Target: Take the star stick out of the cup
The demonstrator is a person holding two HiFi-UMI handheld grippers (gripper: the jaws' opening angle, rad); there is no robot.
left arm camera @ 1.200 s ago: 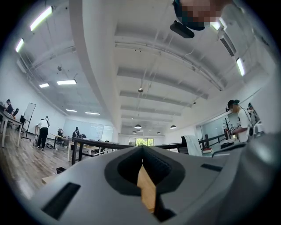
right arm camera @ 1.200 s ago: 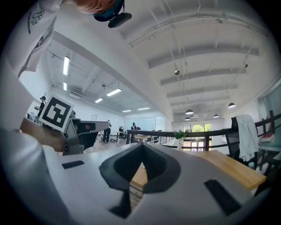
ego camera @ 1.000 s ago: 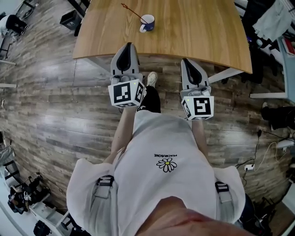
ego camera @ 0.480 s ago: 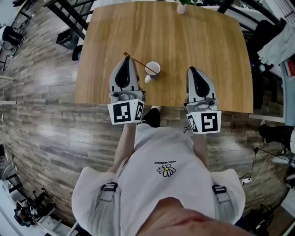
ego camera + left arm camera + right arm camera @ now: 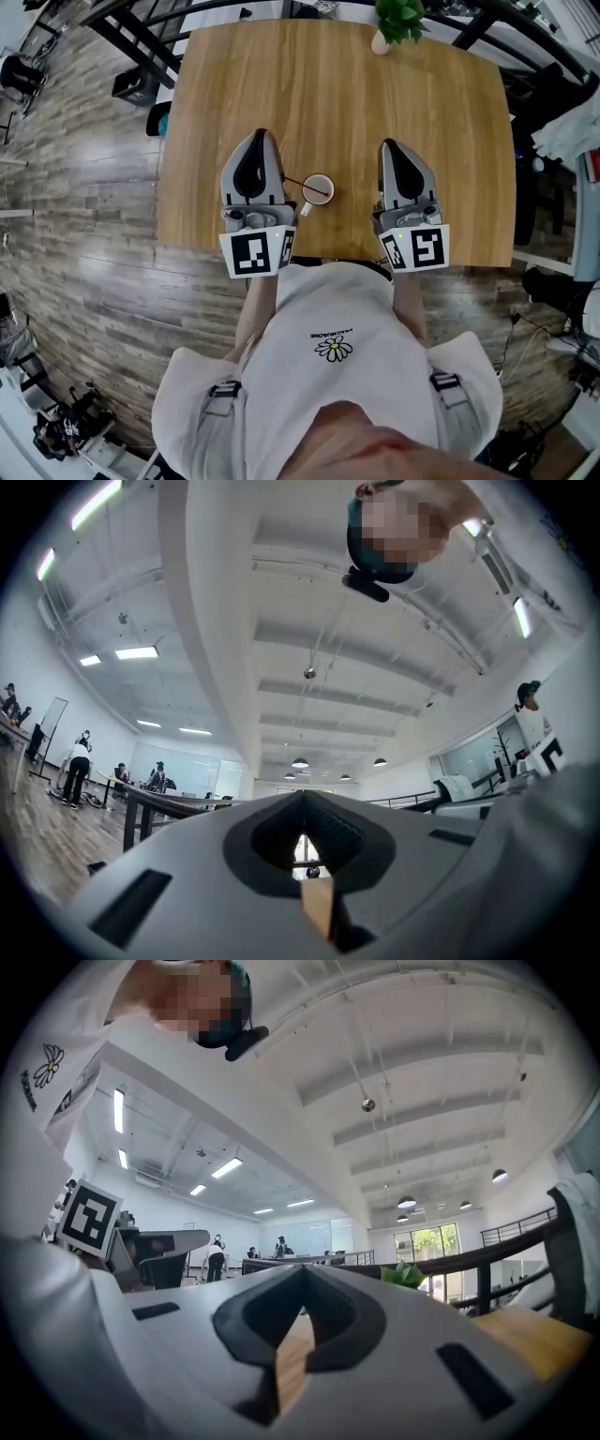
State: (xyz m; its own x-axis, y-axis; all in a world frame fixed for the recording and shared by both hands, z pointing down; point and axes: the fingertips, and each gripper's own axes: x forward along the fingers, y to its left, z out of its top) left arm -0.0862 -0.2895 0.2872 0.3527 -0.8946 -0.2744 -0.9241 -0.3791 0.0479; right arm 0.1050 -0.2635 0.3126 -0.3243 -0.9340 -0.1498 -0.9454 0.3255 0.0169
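Note:
A white cup (image 5: 318, 190) stands on the wooden table (image 5: 347, 94), close to its near edge. A thin red stick (image 5: 298, 182) leans out of the cup to the left, and its outer end is hidden behind my left gripper (image 5: 260, 136). That gripper hovers just left of the cup, shut and empty. My right gripper (image 5: 390, 144) hovers to the right of the cup, further off, also shut with nothing in it. In the left gripper view, the gripper (image 5: 302, 795) points up at the ceiling with its tips meeting. The right gripper view shows the same of the right gripper (image 5: 302, 1269). Neither view shows the cup.
A small potted plant (image 5: 397, 21) sits at the table's far edge. The person's white shirt (image 5: 328, 356) fills the bottom of the head view, right at the table's near edge. Black frames and gear stand on the wood floor to the left (image 5: 131, 84) and right (image 5: 553, 112).
The person has stepped up to the table. Both grippers have moved from above the floor to above the tabletop, on either side of the cup. Their jaws stayed shut.

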